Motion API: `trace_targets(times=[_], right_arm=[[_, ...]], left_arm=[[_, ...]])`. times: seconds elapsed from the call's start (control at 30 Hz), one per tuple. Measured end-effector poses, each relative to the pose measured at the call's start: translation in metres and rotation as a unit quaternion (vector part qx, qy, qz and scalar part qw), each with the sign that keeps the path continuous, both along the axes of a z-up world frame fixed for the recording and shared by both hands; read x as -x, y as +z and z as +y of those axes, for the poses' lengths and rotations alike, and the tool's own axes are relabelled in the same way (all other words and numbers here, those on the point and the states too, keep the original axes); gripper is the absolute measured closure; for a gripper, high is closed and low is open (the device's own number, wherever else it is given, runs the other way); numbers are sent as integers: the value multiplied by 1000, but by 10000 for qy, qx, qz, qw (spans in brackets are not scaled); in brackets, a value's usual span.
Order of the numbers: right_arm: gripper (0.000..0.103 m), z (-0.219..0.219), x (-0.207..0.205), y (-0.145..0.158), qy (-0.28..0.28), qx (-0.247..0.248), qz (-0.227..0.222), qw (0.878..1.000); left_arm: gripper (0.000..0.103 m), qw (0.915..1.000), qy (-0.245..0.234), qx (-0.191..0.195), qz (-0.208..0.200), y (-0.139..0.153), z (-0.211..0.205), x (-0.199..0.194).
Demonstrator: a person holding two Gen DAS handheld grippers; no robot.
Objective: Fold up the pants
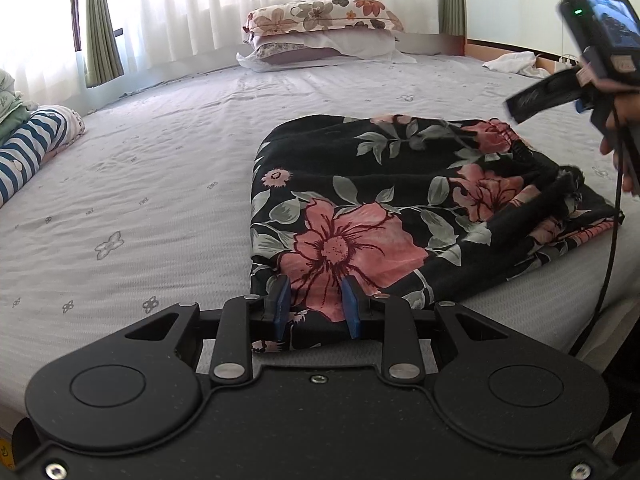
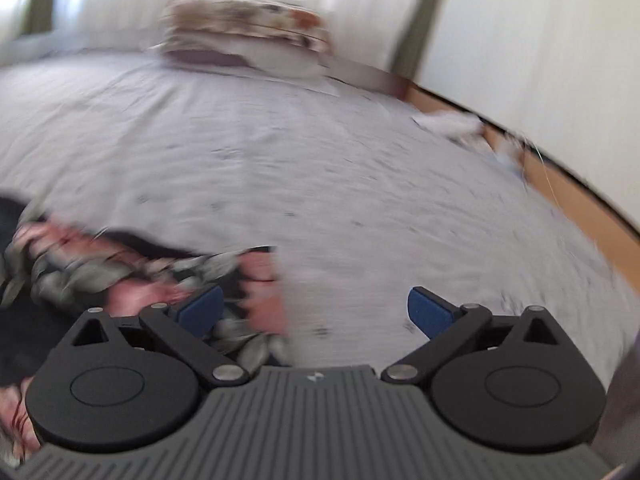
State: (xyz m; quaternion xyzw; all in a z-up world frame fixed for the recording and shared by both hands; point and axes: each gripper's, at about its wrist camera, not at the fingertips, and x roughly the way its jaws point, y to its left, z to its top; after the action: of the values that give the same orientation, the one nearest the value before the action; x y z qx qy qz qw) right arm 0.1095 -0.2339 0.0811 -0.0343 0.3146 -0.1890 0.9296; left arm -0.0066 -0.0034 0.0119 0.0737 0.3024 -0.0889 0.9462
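Observation:
The black pants with pink flowers and grey leaves (image 1: pixel 384 208) lie folded on the grey bedsheet (image 1: pixel 160 168). My left gripper (image 1: pixel 316 304) sits low over the near edge of the pants, its blue pads (image 1: pixel 282 300) a palm's width apart with cloth between them, not pinched. My right gripper shows in the left wrist view (image 1: pixel 532 100), raised above the pants' far right end. In the blurred right wrist view my right gripper (image 2: pixel 316 312) is wide open and empty, and the pants (image 2: pixel 120 276) lie at its lower left.
Stacked floral pillows (image 1: pixel 320 28) lie at the bed's head under white curtains. A striped bundle and folded clothes (image 1: pixel 32 140) sit at the left edge. A white cloth (image 1: pixel 516 62) lies at the far right by the wooden bed frame (image 2: pixel 580 204). A cable (image 1: pixel 608 264) hangs at the right.

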Motion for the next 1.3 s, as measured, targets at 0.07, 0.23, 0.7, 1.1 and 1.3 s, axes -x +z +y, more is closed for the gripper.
trace_targets(times=[0.07, 0.23, 0.7, 1.1, 1.3], right_arm=[[0, -21, 12, 6, -68, -524, -215, 9984], [0, -30, 55, 3, 466, -1381, -270, 9889], [39, 30, 90, -38, 1446, -2299, 238, 9621], [56, 20, 113, -33, 826, -1381, 208, 9867], [57, 18, 113, -37, 662, -1137, 208, 9911]], left_arm=[[76, 9999, -47, 151, 35, 2, 3, 1], [69, 9951, -276, 947, -17, 17, 17, 3], [61, 9970, 207, 725, -173, 21, 7, -22], [64, 9997, 118, 208, -46, 3, -14, -15], [61, 9994, 58, 315, 94, 4, -14, -14]])
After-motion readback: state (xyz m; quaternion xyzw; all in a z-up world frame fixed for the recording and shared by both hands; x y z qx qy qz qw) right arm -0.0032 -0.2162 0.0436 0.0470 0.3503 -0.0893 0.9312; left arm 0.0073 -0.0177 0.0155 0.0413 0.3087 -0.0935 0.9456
